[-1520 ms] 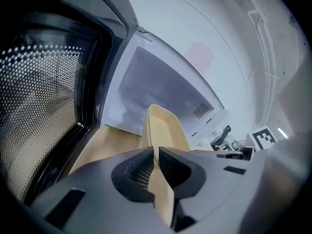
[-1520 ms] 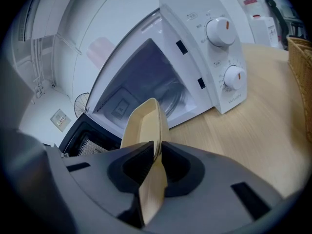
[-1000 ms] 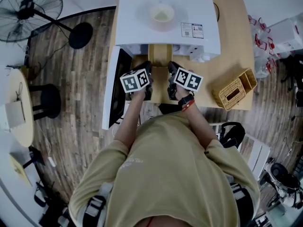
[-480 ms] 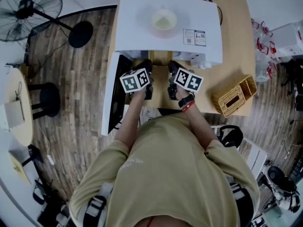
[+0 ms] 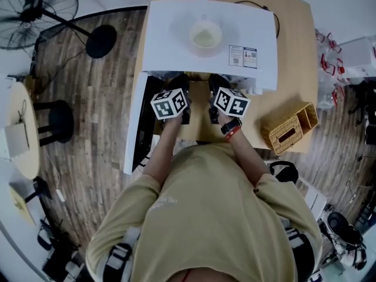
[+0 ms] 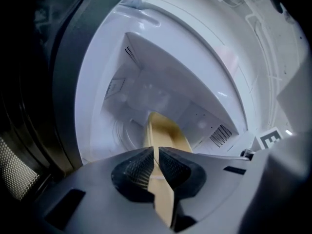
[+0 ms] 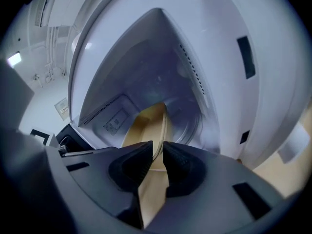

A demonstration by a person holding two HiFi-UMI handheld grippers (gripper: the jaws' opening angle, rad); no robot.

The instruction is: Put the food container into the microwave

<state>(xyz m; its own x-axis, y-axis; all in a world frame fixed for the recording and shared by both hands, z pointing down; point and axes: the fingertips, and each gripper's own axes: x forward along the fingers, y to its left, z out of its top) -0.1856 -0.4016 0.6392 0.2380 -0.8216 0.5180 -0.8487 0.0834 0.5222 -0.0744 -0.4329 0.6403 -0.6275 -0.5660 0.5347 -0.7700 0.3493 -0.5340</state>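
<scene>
A tan food container [image 6: 165, 131] is held by its two side rims and reaches into the open cavity of the white microwave [image 5: 205, 40]. My left gripper [image 6: 156, 165] is shut on its left rim. Shut on the right rim [image 7: 148, 126] is my right gripper [image 7: 157, 159]. In the head view both grippers, left [image 5: 176, 93] and right [image 5: 218, 93], sit at the microwave's mouth, and its top hides most of the container. The glass turntable [image 6: 124, 130] lies under the container's front end.
The microwave door [image 5: 136, 122] hangs open to the left of my left gripper. A pale bowl [image 5: 205, 37] rests on the microwave's top. A wicker basket [image 5: 291, 119] stands on the wooden table [image 5: 282, 51] to the right. A fan [image 5: 35, 10] and stool [image 5: 59, 125] are on the floor at left.
Both grippers have moved forward with the container, which now sits deeper under the microwave's top. Both grips are unchanged.
</scene>
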